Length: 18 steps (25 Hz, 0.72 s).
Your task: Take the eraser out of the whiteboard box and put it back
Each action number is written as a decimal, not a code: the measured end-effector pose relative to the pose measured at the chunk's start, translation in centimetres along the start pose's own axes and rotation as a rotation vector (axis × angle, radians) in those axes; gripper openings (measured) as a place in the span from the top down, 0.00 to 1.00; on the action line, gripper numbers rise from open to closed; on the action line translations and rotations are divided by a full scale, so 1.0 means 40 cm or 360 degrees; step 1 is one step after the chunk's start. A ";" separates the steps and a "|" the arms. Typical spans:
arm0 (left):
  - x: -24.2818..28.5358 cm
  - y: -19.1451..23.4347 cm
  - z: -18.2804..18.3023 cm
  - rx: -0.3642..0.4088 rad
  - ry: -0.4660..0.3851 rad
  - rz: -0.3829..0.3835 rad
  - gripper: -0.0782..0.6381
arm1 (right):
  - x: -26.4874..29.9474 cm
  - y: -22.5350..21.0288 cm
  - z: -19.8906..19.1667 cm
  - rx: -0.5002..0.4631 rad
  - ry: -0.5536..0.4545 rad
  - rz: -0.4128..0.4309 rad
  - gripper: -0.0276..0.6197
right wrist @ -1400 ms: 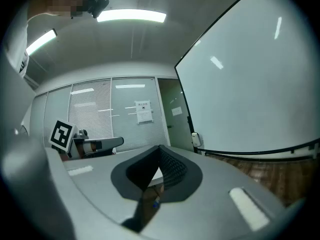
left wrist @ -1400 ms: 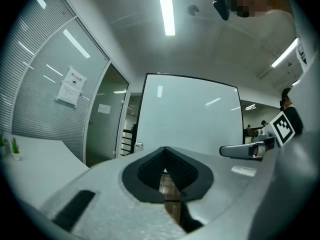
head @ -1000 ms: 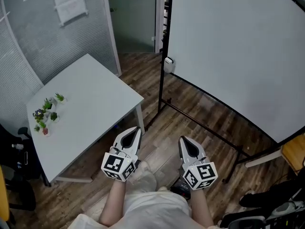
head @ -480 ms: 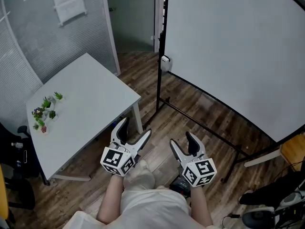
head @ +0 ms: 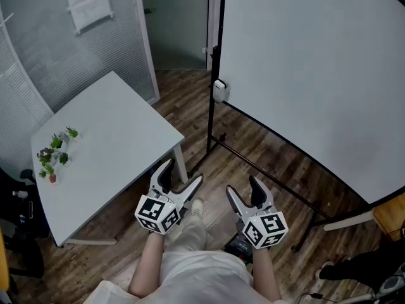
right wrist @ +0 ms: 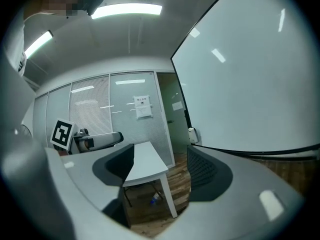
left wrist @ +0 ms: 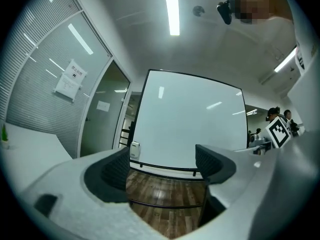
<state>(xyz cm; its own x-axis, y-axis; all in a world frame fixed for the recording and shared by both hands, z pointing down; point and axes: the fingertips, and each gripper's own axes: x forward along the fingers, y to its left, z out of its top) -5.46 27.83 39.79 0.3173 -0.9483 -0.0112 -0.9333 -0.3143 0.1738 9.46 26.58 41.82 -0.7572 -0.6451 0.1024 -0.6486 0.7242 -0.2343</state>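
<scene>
Head view: the left claw (head: 182, 173) and right claw (head: 243, 187) hover low over the wood floor (head: 183, 103). Both have just been opening and now stand spread, with nothing between them. The whiteboard box (head: 219, 90) sits at the whiteboard's (head: 304, 62) lower corner, well apart; the eraser can't be made out.

Left gripper view: the spread jaws frame that box far ahead.

Right gripper view: the jaws stand apart and empty, with the white worktop (right wrist: 145, 165) beyond.

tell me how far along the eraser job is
Barely started. Done: nothing visible; no eraser shows near the white box on the whiteboard. In hand: the left gripper and right gripper have just opened their jaws, both empty, low over the floor, well short of the box. Left: reach the box, take the eraser out, put it back.
</scene>
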 end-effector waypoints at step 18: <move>0.616 0.395 0.043 -0.0053 0.0108 -0.0170 0.35 | 0.544 -0.366 0.133 0.0011 0.0058 -0.0190 0.43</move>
<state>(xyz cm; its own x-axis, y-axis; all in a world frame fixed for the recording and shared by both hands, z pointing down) -12.67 -0.56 40.58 0.4261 -0.9040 0.0354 -0.8880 -0.4104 0.2076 2.88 0.64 42.32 -0.6768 -0.7175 0.1648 -0.7341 0.6408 -0.2248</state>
